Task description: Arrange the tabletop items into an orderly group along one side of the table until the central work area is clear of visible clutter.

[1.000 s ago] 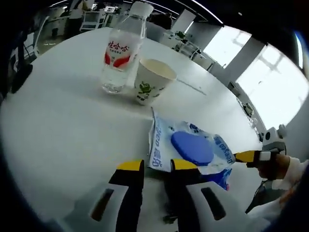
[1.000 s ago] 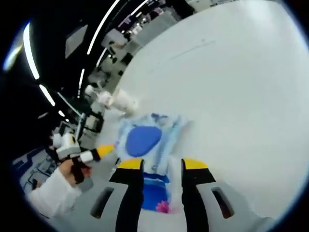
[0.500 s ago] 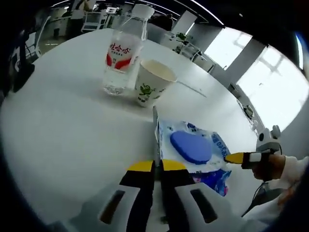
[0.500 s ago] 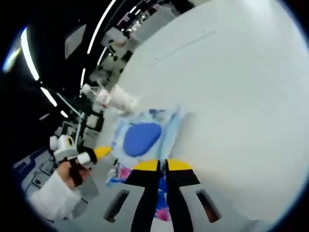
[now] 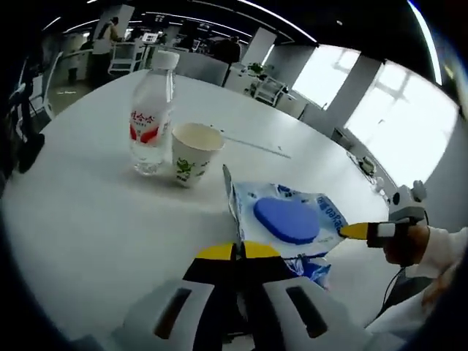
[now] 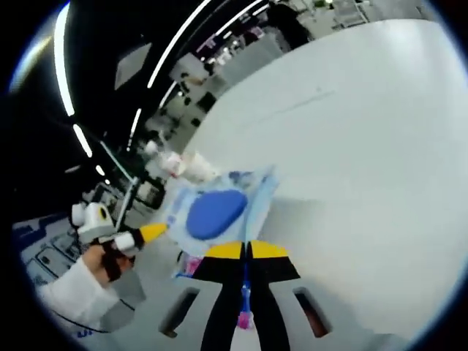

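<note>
Our left claw (image 5: 239,251) is clamped on the near edge of the wet-wipes pack (image 5: 289,219), and our right claw (image 6: 246,250) pinches its opposite edge. At eleven o'clock from the pack on the white table (image 5: 88,212) stand a paper cup (image 5: 191,153) and, just beside it, a water bottle (image 5: 152,117).

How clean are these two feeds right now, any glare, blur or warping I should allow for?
Left gripper view: sharp on the bottle, paper cup and wipes pack; the windows at upper right are blown out, and the table edge bows from the fisheye. Right gripper view: softer, the wipes pack readable, the background items smeared, bright ceiling strips streaking.
</note>
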`<action>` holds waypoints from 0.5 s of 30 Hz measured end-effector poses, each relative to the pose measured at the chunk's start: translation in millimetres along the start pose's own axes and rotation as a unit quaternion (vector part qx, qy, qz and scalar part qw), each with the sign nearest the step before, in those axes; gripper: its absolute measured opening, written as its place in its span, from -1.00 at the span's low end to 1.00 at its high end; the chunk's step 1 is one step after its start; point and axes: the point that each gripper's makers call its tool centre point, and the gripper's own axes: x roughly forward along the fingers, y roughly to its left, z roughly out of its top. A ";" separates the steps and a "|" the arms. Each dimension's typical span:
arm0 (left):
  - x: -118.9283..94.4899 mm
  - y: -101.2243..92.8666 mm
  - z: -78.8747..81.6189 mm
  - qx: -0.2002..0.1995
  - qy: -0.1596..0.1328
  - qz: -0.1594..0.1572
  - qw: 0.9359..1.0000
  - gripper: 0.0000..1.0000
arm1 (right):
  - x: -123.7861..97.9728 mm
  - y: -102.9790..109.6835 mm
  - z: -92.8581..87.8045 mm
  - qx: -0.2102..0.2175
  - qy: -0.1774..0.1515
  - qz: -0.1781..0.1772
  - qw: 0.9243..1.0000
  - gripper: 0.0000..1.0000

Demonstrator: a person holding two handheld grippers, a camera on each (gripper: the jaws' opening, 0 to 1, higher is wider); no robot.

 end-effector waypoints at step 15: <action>12.7 -23.3 21.3 0.054 -0.011 -0.024 0.998 -1.00 | -18.6 -8.4 27.1 -0.022 -0.044 -0.020 0.999 -1.00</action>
